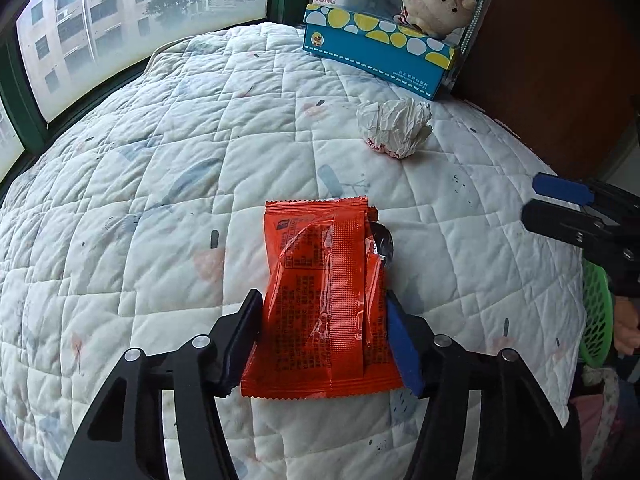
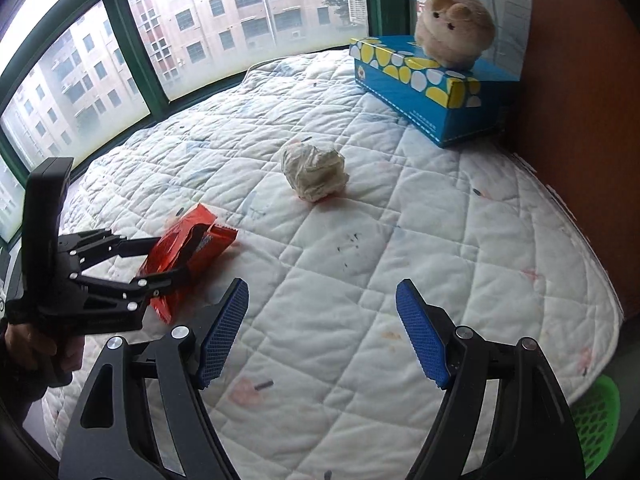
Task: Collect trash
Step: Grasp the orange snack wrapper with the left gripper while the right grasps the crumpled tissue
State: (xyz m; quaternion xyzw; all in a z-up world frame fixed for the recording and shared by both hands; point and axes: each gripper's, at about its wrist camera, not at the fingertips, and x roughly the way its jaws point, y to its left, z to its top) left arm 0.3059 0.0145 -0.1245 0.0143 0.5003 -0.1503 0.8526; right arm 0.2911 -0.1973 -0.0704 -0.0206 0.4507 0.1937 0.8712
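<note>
My left gripper [image 1: 322,312] is shut on an orange snack wrapper [image 1: 324,292], its jaws pressing the wrapper's two sides just above the quilted white mattress [image 1: 160,200]. The same wrapper [image 2: 188,252] and left gripper [image 2: 176,264] show at the left in the right wrist view. A crumpled white paper ball [image 1: 394,128] lies further back, also in the right wrist view [image 2: 314,174]. My right gripper [image 2: 322,320] is open and empty above the mattress [image 2: 440,240], and shows at the right edge of the left wrist view [image 1: 540,200].
A blue tissue box [image 1: 380,50] with a plush toy [image 1: 438,6] on it stands at the back right, also in the right wrist view [image 2: 432,88]. A green mesh basket [image 2: 596,424] sits off the mattress's right edge. Windows run along the back left; a brown wall at right.
</note>
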